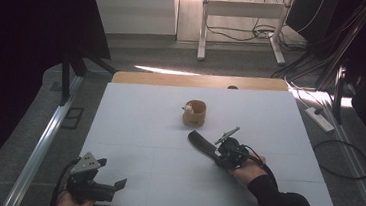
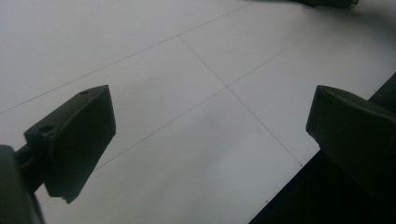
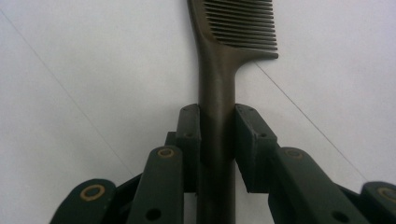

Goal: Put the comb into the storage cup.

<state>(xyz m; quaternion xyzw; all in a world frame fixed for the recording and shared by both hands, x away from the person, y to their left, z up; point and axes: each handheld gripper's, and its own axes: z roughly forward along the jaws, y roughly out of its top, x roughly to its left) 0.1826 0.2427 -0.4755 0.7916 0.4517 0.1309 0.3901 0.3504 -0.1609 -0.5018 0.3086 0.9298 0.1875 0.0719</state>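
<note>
One comb (image 3: 217, 70) clamped in right gripper (image 3: 218, 116) jaws (left gripper (image 2: 210, 126) spread wide), one cup (image 1: 194, 113).

High view overhead, gripper views near table (image 1: 143, 129)

I count 1 dark comb (image 3: 219, 70) and 1 small round wooden cup (image 1: 194, 113) on my white table (image 1: 133, 129), the cup with 1 pale little object (image 1: 188, 108) at its rim that I can't identify. I have 2 grippers: 1 left gripper (image 1: 113, 186), 1 right gripper (image 1: 219, 154). On the floor I see 1 white power strip (image 1: 319, 119).
</note>
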